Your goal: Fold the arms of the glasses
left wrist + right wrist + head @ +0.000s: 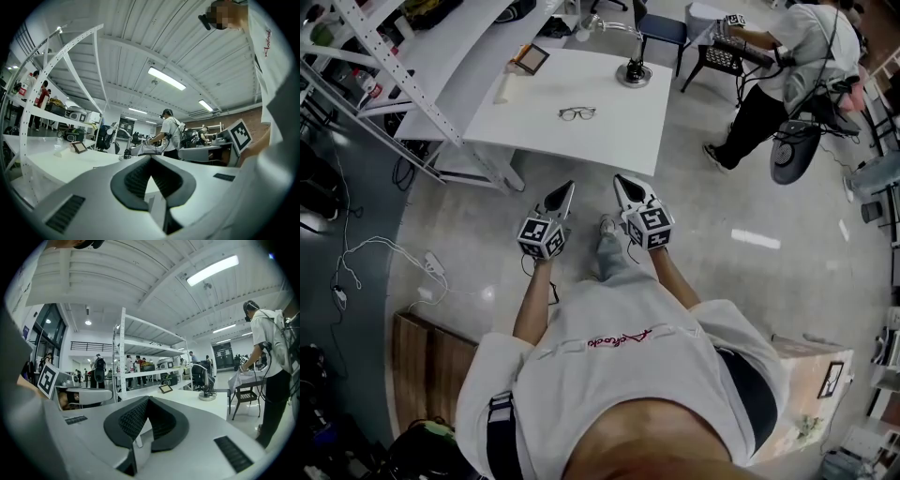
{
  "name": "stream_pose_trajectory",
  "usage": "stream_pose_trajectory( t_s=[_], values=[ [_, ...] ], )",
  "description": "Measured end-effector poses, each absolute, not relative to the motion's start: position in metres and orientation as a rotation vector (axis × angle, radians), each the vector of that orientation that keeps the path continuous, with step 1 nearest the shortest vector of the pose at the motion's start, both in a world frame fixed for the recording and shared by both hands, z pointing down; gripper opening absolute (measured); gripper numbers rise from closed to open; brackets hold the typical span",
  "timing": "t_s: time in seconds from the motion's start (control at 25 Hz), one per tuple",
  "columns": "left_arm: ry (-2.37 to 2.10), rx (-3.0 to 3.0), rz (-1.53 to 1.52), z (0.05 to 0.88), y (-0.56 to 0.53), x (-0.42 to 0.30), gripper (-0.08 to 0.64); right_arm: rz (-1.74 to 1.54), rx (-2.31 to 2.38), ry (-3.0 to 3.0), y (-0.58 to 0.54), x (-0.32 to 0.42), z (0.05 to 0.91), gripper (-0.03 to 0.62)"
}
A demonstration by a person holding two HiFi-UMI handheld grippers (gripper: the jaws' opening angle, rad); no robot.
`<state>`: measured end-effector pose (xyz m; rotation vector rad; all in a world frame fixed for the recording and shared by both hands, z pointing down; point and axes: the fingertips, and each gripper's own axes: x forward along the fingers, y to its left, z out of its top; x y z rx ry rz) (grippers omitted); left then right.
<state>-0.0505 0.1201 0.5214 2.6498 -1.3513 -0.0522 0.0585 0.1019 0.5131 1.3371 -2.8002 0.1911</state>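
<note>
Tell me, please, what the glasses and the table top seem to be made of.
The glasses have a thin dark frame that could be metal or plastic; they are too small here to tell. The lenses look clear. The table has a smooth white top, likely laminate or painted board, judging by its even colour with no grain.

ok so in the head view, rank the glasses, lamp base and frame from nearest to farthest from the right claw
From the right claw:
1. glasses, middle of the table, ahead and a little left.
2. lamp base, back right, straight ahead.
3. frame, back left corner, farthest.
</note>
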Motion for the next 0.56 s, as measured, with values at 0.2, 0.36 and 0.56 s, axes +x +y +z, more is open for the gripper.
stream_pose_trajectory(
  t_s=[0.2,0.36,0.56],
  values=[
    [-1.363,2.648,-0.058,0.517,0.120,-0.058,0.025,0.170,1.333,-2.794,0.101,0.051,0.512,0.015],
    [-1.373,2.642,-0.075,0.517,0.119,-0.065,0.025,0.162,1.334,-2.794,0.101,0.047,0.510,0.015],
    [-1.368,2.647,-0.082,0.513,0.119,-0.064,0.025,0.159,1.340,-2.791,0.100,0.047,0.512,0.015]
  ],
)
